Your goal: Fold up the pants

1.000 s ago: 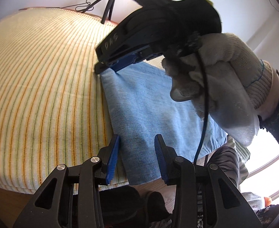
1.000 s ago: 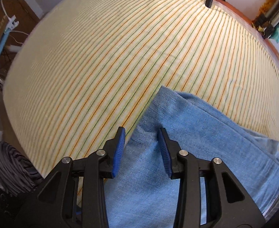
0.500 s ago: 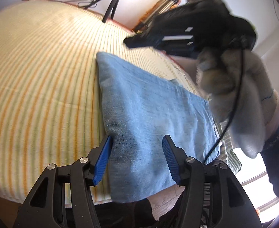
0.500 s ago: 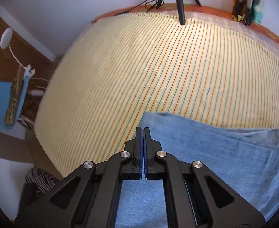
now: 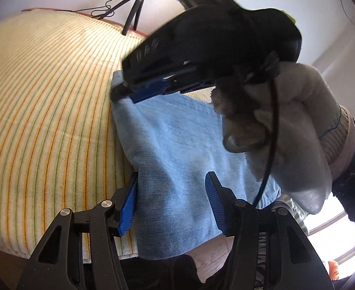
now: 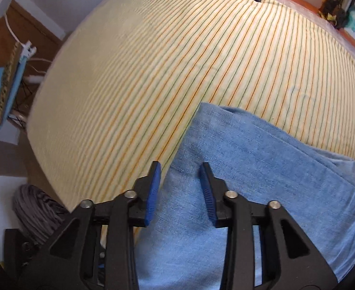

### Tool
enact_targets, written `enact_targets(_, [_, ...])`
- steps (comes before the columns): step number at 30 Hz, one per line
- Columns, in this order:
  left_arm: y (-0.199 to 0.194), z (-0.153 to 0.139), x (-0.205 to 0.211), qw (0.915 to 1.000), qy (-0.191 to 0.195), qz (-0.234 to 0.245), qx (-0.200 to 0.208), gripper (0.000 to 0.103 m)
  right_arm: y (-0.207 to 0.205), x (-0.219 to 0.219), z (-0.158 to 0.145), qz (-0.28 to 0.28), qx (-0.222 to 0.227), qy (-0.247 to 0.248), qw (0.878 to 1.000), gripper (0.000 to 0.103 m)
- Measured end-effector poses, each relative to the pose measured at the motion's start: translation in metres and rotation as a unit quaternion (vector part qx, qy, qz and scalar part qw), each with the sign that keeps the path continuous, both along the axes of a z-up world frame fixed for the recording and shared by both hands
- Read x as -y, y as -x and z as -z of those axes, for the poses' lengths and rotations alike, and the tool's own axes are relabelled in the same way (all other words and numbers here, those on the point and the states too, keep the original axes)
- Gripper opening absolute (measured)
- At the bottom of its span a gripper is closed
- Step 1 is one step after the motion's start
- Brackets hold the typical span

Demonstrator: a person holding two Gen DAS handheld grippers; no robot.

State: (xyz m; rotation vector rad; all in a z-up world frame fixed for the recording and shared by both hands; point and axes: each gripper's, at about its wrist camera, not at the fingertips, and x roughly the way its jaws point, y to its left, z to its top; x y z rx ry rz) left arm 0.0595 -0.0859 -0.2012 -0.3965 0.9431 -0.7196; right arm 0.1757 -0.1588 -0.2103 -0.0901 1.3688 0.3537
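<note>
Bright daylight, fisheye warp, slight blur

so from my right cam I'm looking down at the folded pants [image 6: 262, 181], light blue denim, lying on a bed [image 6: 153, 72] with a yellow sheet striped orange and green. My right tongs [image 6: 180, 188] have just been opening a bit; the blue pads sit apart over the fold's left edge, not pinching it. A grey striped bundle [image 6: 39, 210] sits on the floor, lower left
</note>
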Motion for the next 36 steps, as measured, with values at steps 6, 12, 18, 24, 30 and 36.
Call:
enact_targets(6, [-0.006, 0.004, -0.006, 0.9992, -0.025, -0.028, -0.011, 0.056, 0.009, 0.021, -0.023, 0.016, 0.029, -0.056, 0.998, 0.004])
enact_targets(12, [-0.020, 0.017, -0.003, 0.9979, 0.014, -0.034, -0.054, 0.056, 0.010, 0.047, -0.046, 0.038, 0.045, -0.105, 0.993, 0.003])
enact_targets(18, [-0.019, 0.014, 0.003, 0.9975, 0.039, -0.027, -0.052, 0.027, 0.010, 0.051, -0.048, 0.039, 0.047, -0.111, 0.992, 0.003])
enact_targets(24, [-0.003, -0.010, 0.010, 0.9994, 0.023, -0.026, 0.004, 0.019, 0.006, 0.038, -0.044, 0.028, 0.006, -0.083, 0.996, 0.040])
enact_targets(30, [0.004, -0.023, 0.023, 0.9992, 0.009, -0.012, 0.037, 0.019, 0.006, 0.011, -0.029, -0.002, -0.016, -0.025, 1.000, 0.044])
enact_targets(36, [0.010, -0.027, 0.027, 0.9989, 0.009, -0.004, 0.046, 0.019, 0.008, 0.008, -0.014, -0.003, -0.016, 0.030, 0.999, 0.041])
